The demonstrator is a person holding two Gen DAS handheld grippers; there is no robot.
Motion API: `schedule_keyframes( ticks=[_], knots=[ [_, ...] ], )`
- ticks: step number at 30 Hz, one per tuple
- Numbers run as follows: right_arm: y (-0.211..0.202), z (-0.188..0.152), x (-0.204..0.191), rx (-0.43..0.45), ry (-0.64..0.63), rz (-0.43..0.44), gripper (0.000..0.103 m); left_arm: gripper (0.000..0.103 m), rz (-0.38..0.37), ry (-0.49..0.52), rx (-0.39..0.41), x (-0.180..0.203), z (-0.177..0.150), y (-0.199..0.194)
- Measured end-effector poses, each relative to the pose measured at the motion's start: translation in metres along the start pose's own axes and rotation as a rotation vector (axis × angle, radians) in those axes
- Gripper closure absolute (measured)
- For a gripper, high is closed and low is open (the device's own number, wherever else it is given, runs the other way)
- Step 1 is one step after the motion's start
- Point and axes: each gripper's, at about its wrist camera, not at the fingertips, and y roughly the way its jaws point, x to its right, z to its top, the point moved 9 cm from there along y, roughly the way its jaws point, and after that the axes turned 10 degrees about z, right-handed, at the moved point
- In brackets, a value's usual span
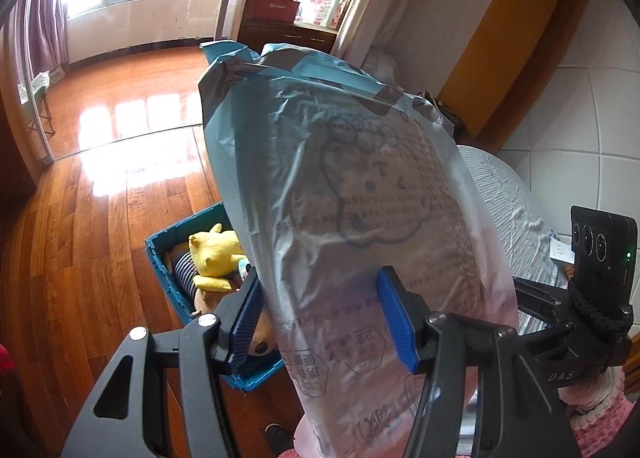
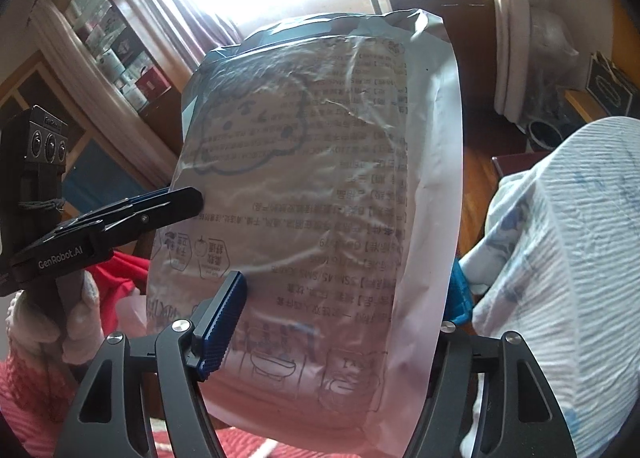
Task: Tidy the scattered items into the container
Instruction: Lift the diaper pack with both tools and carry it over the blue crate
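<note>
Both claws, left [image 1: 324, 314] and right [image 2: 344, 322], clamp the bag [image 1: 360, 198] aloft; bin [image 1: 172, 246], below-left of the left claw, already holds toys [image 1: 214, 254]; bag not yet in

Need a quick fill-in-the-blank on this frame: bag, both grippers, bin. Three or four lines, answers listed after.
1. Both grippers clamp one large plastic ____, the left gripper and the right gripper each on it.
2. The crate on the wooden floor is ____ in colour.
3. The plush toy lying in the crate is mostly ____.
4. The bag shows a printed cartoon ____ outline.

Missing words: bag; blue; yellow; cloud
</note>
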Motion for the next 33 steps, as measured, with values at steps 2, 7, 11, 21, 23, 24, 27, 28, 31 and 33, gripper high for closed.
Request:
schedule_keyframes(
  ticks=[2,7,11,21,23,24,27,28,31,33],
  knots=[
    [0.017,0.01,0.003,-0.009,-0.001,0.012,0.034,0.046,0.013,-0.006,-0.005,-0.013,0.005,0.008],
    [0.05,0.035,0.025,-0.031,0.001,0.031,0.034,0.046,0.031,-0.019,-0.027,-0.034,0.025,0.042],
    [0.074,0.056,0.052,-0.056,0.006,0.048,0.034,0.046,0.049,-0.036,-0.061,-0.046,0.045,0.08],
    [0.149,0.101,0.129,-0.132,0.022,0.074,0.034,0.046,0.075,-0.056,-0.146,-0.063,0.082,0.183],
    [0.167,0.1,0.143,-0.149,0.039,0.075,0.034,0.046,0.076,-0.051,-0.164,-0.068,0.081,0.206],
    [0.177,0.097,0.151,-0.159,0.05,0.074,0.034,0.046,0.075,-0.048,-0.179,-0.071,0.077,0.218],
    [0.206,0.079,0.17,-0.183,0.096,0.062,0.033,0.046,0.063,-0.022,-0.238,-0.077,0.058,0.252],
    [0.213,0.069,0.176,-0.189,0.121,0.052,0.034,0.046,0.05,-0.014,-0.262,-0.079,0.05,0.265],
    [0.233,0.038,0.192,-0.209,0.195,0.019,0.034,0.046,-0.004,0.023,-0.332,-0.079,0.024,0.301],
    [0.243,0.015,0.207,-0.226,0.258,-0.011,0.034,0.046,-0.043,0.053,-0.379,-0.075,0.006,0.326]
  ],
)
